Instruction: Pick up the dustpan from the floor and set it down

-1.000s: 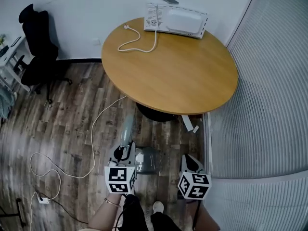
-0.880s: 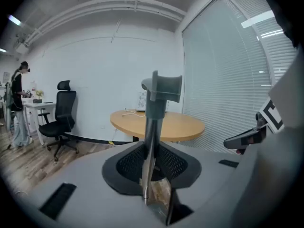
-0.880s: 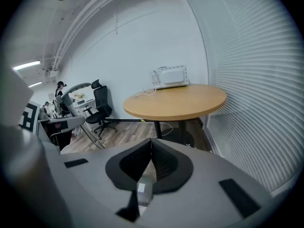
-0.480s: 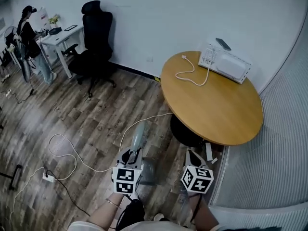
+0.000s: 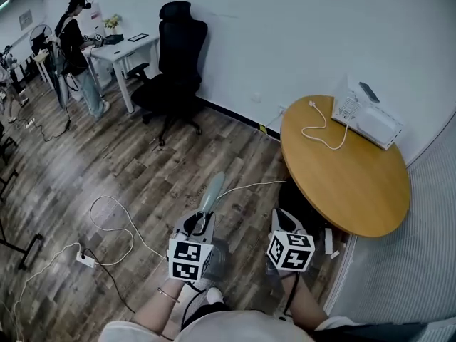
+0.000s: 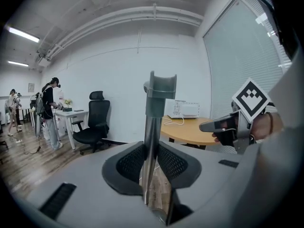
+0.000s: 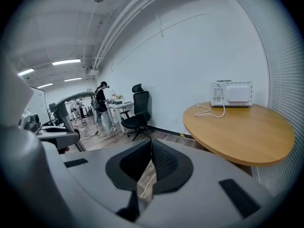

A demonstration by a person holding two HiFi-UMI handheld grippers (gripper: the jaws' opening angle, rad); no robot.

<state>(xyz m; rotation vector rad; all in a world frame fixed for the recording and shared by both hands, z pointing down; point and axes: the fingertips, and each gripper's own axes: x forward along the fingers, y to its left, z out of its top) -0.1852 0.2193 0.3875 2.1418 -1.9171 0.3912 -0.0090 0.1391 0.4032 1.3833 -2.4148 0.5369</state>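
I am holding the dustpan (image 5: pixel 211 193) by its grey handle. The left tool (image 6: pixel 152 161) is clamping the handle shaft, which is standing upright between the pads, and the pan is hanging low, just ahead of my feet.

Over the last second the head view has been swinging. The round desk (image 5: pixel 342 169), earlier directly ahead, is now lying to the right, and open wooden floor (image 5: pixel 142 162) with a loose white cable (image 5: pixel 114 223) is coming into view ahead. I am judging the pick-up complete and the carry under way. The set-down is not yet done.

The right tool (image 7: pixel 151 148) is riding alongside with its jaws together on nothing.

Both forearms are reaching forward side by side. The tools are pointing slightly below level towards the office chair (image 5: pixel 178 55), and their marker cubes are facing up.
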